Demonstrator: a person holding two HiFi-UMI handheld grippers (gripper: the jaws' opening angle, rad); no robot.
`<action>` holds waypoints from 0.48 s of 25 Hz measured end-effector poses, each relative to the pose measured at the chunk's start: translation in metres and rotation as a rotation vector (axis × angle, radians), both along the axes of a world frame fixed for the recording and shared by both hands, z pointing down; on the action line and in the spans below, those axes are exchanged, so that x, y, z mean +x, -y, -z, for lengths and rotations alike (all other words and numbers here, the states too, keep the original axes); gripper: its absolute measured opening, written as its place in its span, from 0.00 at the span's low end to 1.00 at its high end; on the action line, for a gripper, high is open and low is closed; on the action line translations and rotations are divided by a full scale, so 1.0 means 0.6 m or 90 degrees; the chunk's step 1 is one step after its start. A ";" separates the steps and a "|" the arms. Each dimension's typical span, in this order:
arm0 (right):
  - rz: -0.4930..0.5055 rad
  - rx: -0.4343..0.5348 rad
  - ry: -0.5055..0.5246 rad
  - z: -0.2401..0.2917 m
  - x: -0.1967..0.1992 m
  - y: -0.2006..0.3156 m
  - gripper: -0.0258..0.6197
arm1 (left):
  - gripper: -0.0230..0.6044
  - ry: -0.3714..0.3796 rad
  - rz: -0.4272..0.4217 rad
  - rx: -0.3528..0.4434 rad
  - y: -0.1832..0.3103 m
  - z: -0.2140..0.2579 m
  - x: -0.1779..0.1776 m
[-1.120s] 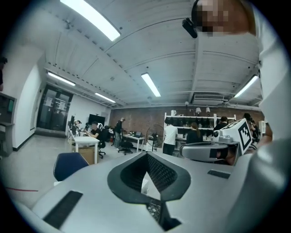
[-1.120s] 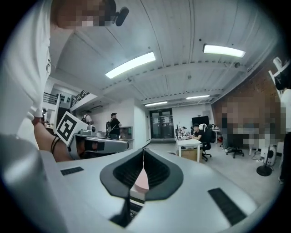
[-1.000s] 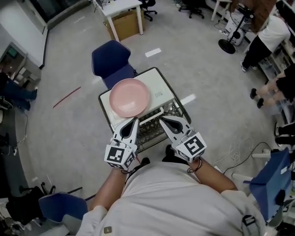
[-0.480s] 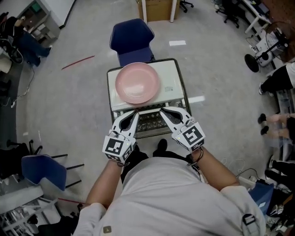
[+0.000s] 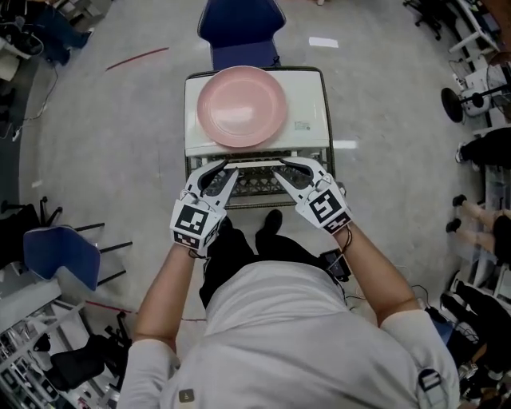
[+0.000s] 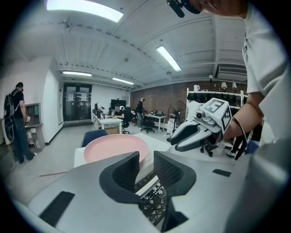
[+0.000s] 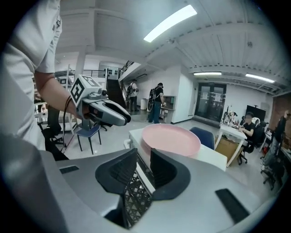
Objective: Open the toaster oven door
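Observation:
The toaster oven [image 5: 310, 112] has a white top and a mesh-patterned front door [image 5: 255, 182]; I cannot tell whether the door is ajar. A pink plate [image 5: 242, 106] lies on its top. My left gripper [image 5: 214, 169] is at the door's upper left and my right gripper [image 5: 294, 168] at its upper right. Both point at the pale handle bar [image 6: 148, 182]. In the left gripper view the left gripper [image 6: 145, 161] has its jaws opening, and the bar shows in the gap. The right gripper [image 7: 143, 164] is opening too, with the bar [image 7: 144, 173] between its pads and not pressed.
A blue chair [image 5: 239, 24] stands right behind the oven and another [image 5: 60, 256] at my left. A red stick [image 5: 136, 57] lies on the floor at the far left. A fan [image 5: 467, 104] and people's legs [image 5: 483, 220] are at the right edge. My feet [image 5: 271, 224] are below the door.
Both grippers' jaws were together and now stand apart. The head view has swung, so the oven sits squarer and higher in the picture, with both grippers at its front edge.

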State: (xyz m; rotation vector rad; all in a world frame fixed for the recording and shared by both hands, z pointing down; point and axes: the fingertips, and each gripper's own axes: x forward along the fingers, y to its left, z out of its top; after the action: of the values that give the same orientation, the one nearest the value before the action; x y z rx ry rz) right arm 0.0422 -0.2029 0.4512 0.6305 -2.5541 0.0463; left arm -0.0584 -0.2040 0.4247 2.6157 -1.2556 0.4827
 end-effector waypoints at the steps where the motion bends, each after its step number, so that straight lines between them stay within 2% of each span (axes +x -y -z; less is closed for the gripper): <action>1: 0.009 0.000 -0.017 -0.015 -0.001 0.000 0.20 | 0.23 0.028 -0.014 0.001 -0.003 -0.017 -0.001; 4: 0.034 0.001 -0.070 -0.059 0.003 0.004 0.22 | 0.26 0.118 -0.061 -0.009 -0.011 -0.074 0.000; 6: 0.062 0.000 -0.097 -0.083 0.000 0.005 0.22 | 0.27 0.161 -0.088 -0.026 -0.013 -0.104 0.002; 9: 0.112 -0.002 -0.132 -0.115 -0.007 -0.002 0.22 | 0.29 0.208 -0.129 -0.052 -0.015 -0.145 0.009; 12: 0.137 0.000 -0.161 -0.145 -0.010 0.000 0.22 | 0.30 0.233 -0.152 -0.080 -0.011 -0.181 0.015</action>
State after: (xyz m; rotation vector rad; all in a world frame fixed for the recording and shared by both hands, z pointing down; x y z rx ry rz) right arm 0.0361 -0.2029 0.5379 0.3349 -2.3608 -0.1016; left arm -0.0495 -0.1972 0.5333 2.6601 -0.9618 1.0867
